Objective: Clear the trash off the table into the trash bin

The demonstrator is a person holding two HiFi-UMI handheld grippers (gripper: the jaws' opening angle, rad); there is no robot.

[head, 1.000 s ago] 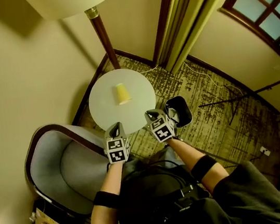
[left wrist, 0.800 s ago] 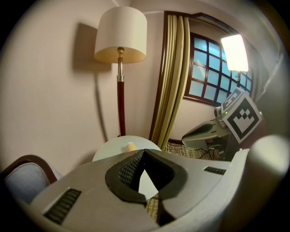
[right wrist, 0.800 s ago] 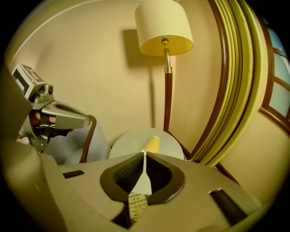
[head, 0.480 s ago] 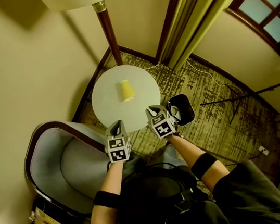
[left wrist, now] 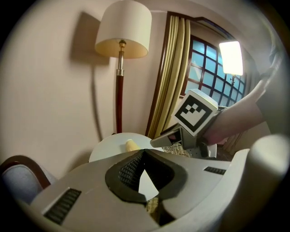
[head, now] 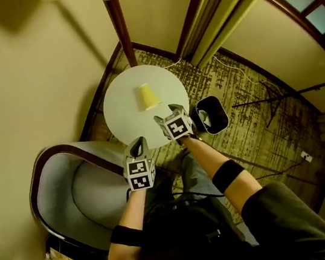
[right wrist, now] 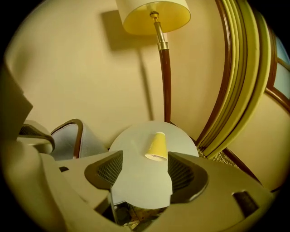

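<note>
1 paper cup lies at the centre of the table; at the table's near edge the right gripper, jaws just spread, empty, aims to grasp it; left gripper, jaws together, idles.

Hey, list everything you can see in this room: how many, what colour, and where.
table: one, white, round, beside the armchair.
paper cup: one, yellow, on its side on the table.
trash bin: one, black, on the carpet right of the table.
floor lamp: one, dark red pole, cream shade, behind the table.
armchair: one, grey seat, dark frame, left of the table.
curtains: yellow-green, upper right.
carpet: patterned.
left gripper: grey, shut, empty, at the table's near edge.
right gripper: grey, open, jaws just been opening, nothing between them, short of the cup.
</note>
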